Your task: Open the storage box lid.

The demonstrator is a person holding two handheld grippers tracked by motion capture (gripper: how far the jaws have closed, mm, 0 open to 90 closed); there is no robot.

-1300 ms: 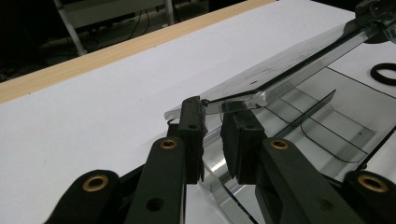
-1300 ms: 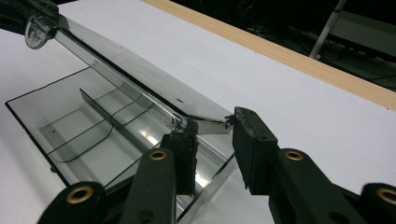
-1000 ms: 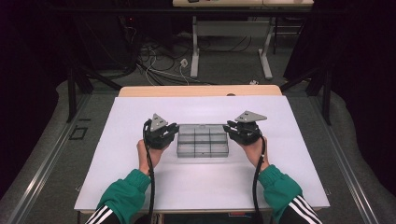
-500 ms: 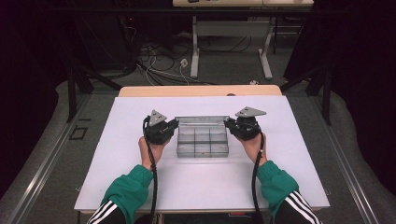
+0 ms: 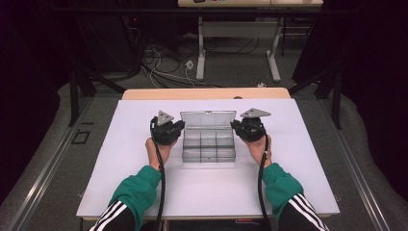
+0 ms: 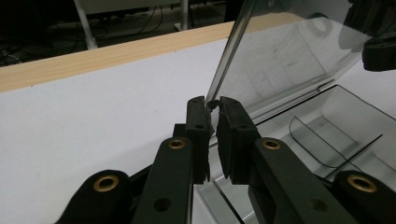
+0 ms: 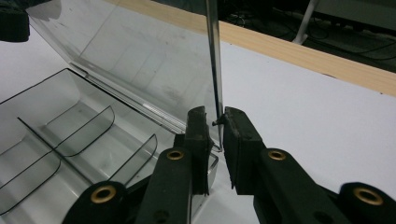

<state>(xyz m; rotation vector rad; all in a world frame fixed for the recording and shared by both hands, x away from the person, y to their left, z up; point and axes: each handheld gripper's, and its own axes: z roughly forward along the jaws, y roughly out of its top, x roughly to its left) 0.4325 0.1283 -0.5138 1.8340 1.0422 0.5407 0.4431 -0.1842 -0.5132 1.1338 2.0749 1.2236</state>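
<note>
A clear plastic compartment box point(image 5: 209, 148) sits mid-table with its lid point(image 5: 208, 119) swung up, nearly upright. My left gripper point(image 5: 180, 126) pinches the lid's left edge. In the left gripper view its pads point(image 6: 212, 105) are shut on the thin lid point(image 6: 289, 60), with the box's dividers point(image 6: 322, 140) below. My right gripper point(image 5: 234, 125) grips the lid's right edge. Its jaws point(image 7: 215, 116) have just been closing with the lid point(image 7: 140, 60) between them, beside the compartments point(image 7: 70, 135).
The box rests on a white board point(image 5: 144, 192) over a wooden tabletop point(image 5: 207, 93). Beyond the far edge are floor cables point(image 5: 163, 62) and another table's legs point(image 5: 201, 48). The opposite gripper appears behind the lid point(image 6: 376, 42) point(image 7: 14, 23).
The lid has swung up from low over the box to nearly upright. Both grippers moved slightly toward the table's far side with it.
</note>
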